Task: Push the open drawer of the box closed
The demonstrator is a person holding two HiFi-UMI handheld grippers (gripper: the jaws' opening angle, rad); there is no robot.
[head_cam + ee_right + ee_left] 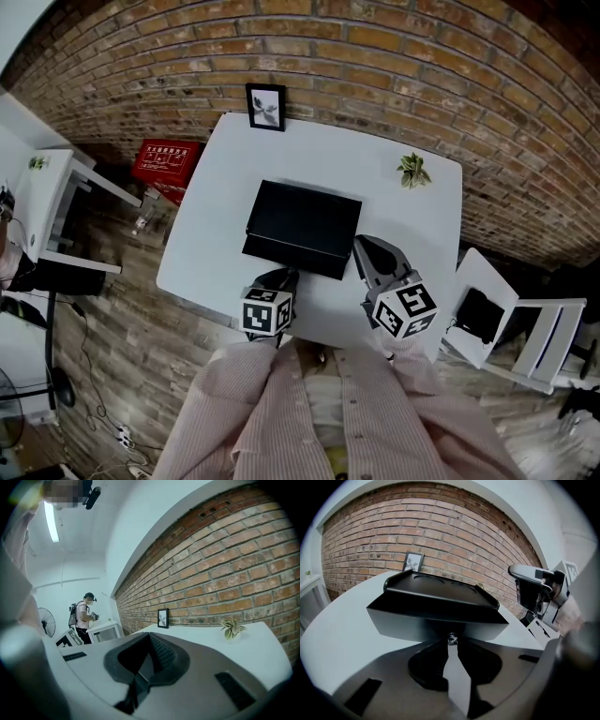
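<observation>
Pink striped shirt front and sleeves: bottom edge of the head view, both marker cubes just ahead of them.

Box, black, low, raised rim round its top: middle of the white table.

Drawer: on the box's near side, facing the person, its front standing a little proud of the body.

Drawer knob, small, metallic: centre of the drawer front.

Left gripper: angled down at the drawer front, its two tips drawn in against the knob from either side.

Right gripper: beside the box's near right corner in the head view, held nearly level over the table, tips brought together with nothing between them.

Picture frame, black, upright: far table edge against the brick wall.

Potted plant, small: far right corner of the table, well apart from the box.

Red crate: on the floor left of the table.

White chair: on the floor to the table's right.

Second person, standing, with backpack: far end of the room in the right gripper view, near a fan.
</observation>
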